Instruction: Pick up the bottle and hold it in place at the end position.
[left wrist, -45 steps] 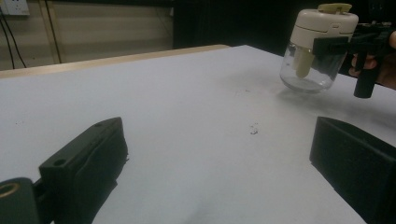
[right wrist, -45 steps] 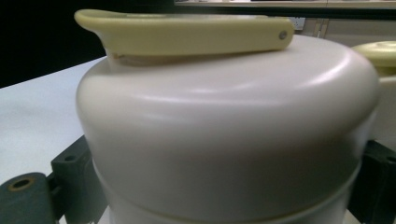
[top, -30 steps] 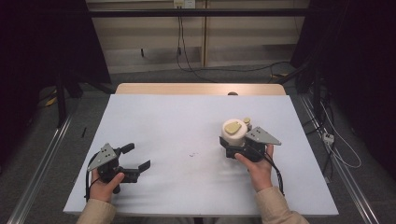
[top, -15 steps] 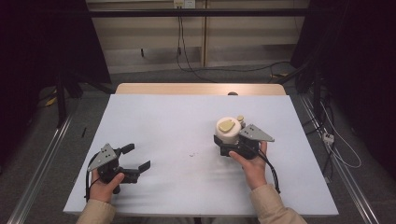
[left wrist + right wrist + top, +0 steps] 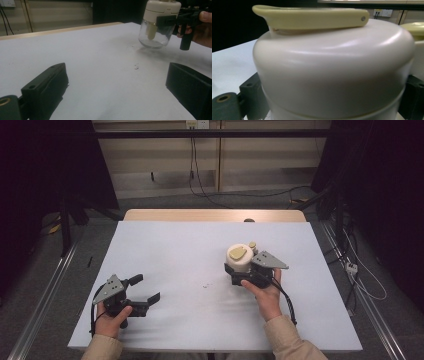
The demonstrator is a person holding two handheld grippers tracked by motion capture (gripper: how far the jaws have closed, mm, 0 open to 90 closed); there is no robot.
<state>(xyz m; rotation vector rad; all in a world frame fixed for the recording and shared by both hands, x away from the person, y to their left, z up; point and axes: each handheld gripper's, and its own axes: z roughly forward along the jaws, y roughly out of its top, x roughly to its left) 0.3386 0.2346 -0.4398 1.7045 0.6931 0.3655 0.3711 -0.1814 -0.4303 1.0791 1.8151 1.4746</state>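
A clear glass jar (image 5: 240,255) with a cream lid and a yellow flip tab is held just above the white table (image 5: 175,245), right of centre. My right gripper (image 5: 238,266) is shut on its lid from the near side. From the left gripper view the jar (image 5: 156,25) hangs slightly tilted over its shadow, a black jaw across the lid. The right gripper view is close on the lid (image 5: 332,67) and its tab (image 5: 312,17), with black fingers (image 5: 249,95) at either side. My left gripper (image 5: 146,288) rests open at the near left, its jaws (image 5: 117,87) wide apart over bare table.
A few dark specks (image 5: 206,286) lie on the table between the two grippers. A small dark object (image 5: 248,220) sits at the far wooden edge. Metal rails and cables run along the floor on both sides.
My right gripper has carried the jar a little to the left. The left gripper has stayed where it was, still open.
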